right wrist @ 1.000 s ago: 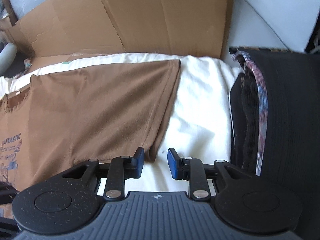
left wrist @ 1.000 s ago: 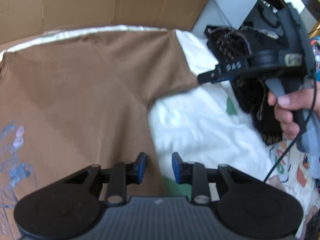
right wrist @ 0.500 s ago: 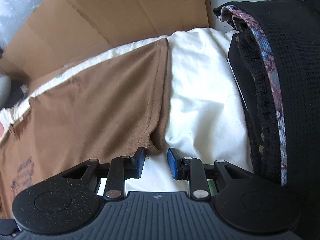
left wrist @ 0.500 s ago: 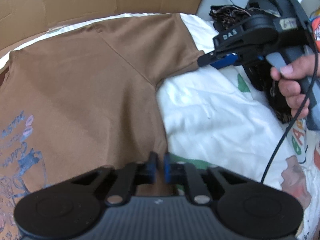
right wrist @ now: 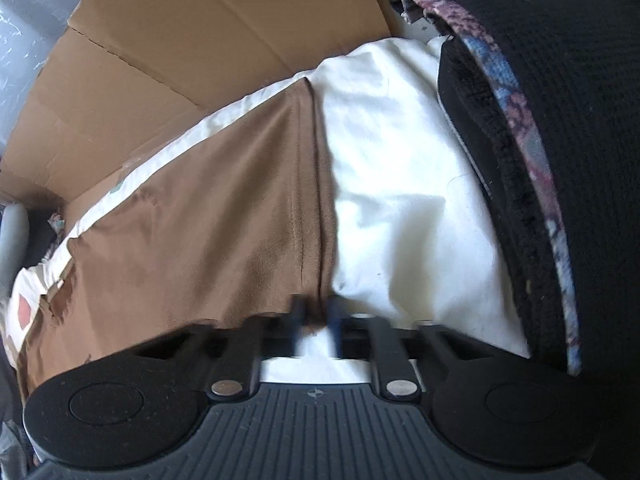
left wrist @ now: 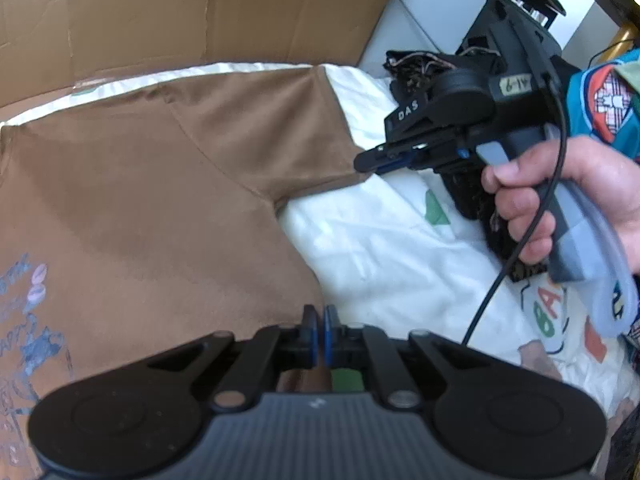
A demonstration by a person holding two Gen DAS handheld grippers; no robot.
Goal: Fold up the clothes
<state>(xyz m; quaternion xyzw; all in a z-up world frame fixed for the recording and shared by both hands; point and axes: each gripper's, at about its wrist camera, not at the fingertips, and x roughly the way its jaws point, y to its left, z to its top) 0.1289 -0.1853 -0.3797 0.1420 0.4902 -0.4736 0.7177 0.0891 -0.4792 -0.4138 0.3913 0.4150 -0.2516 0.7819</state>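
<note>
While the brown T-shirt (left wrist: 152,200) lies flat on the white bedsheet (left wrist: 380,248), my left tongs (left wrist: 320,334) are clenched on its side edge below the sleeve. My right tongs (right wrist: 316,320) have just been closing and now pinch the sleeve hem (right wrist: 316,208) between them. Bare sheet stretches to the right of both edges, bounded by a dark pile of clothes (right wrist: 540,120). Cardboard (left wrist: 180,12) stands along the shirt's far edge.
</note>
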